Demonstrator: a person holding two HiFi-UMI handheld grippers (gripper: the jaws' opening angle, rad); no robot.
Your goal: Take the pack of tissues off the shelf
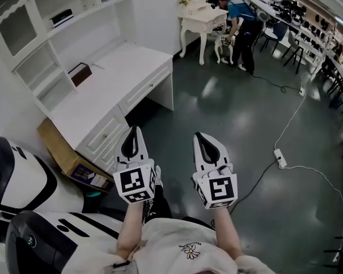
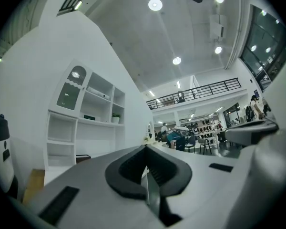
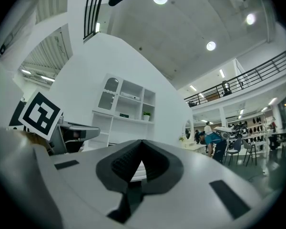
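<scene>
White shelf (image 1: 92,14) with tissue pack (image 1: 62,17), far beyond left hand-held gripper (image 1: 134,129)

Location type: large indoor showroom or shop hall; high ceiling with recessed round lights (image 2: 155,4); mezzanine railing (image 2: 200,90) above the floor level; display racks (image 1: 308,21) stocked with goods along the far wall; white desk (image 1: 108,90) with shelf unit (image 2: 97,123); white dressing table (image 1: 203,19); dark polished floor (image 1: 234,113).
</scene>
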